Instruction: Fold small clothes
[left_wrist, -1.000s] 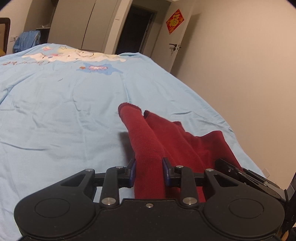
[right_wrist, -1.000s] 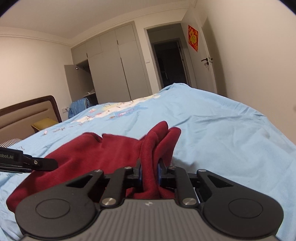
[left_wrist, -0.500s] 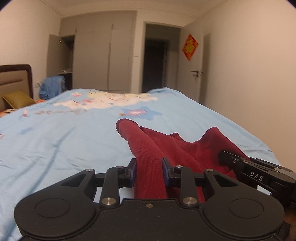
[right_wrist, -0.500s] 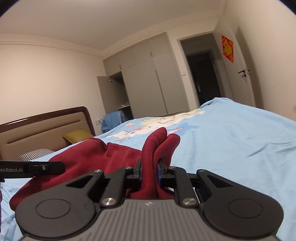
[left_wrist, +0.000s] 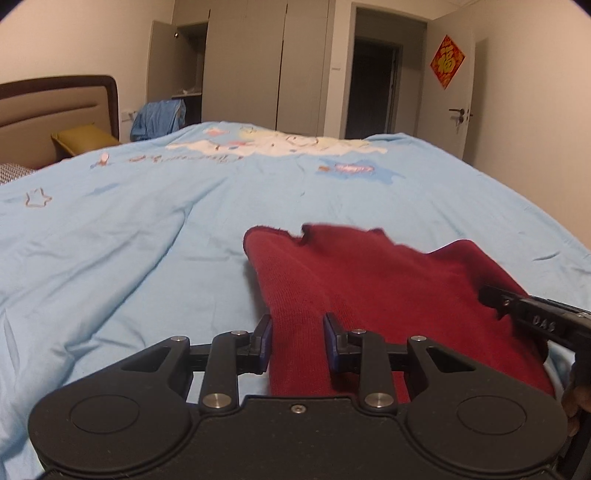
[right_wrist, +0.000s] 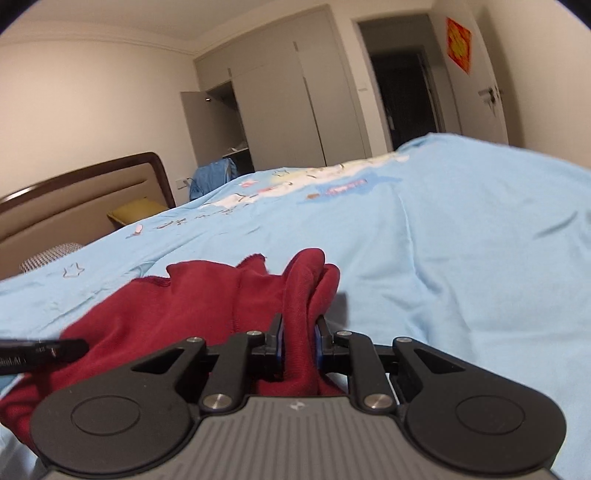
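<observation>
A dark red piece of clothing (left_wrist: 373, 288) is spread over the near part of a bed with a light blue cover (left_wrist: 147, 229). The left gripper (left_wrist: 297, 341) has its jaws closed on a thick band of the red cloth, and the cloth fills the gap between the blue pads (left_wrist: 265, 341). From there the red cloth runs away across the blue cover, and its far edge looks bumpy and uneven. The right gripper (right_wrist: 298, 341) has its jaws squeezed tight on a bunched fold of the same red clothing (right_wrist: 192, 306), and the fold sticks up past the jaws in two soft lumps. Each gripper shows at the side of the other one's view, so both are close together with the red cloth between them. The blue cover has cartoon pictures (left_wrist: 280, 147) printed farther up the bed from the red cloth. Beyond the bed are a brown headboard (right_wrist: 81, 199), a yellow pillow (left_wrist: 83, 138), grey wardrobe doors (left_wrist: 266, 66), a dark doorway (left_wrist: 373, 92) and a red paper sign (left_wrist: 447, 61) on a door.
</observation>
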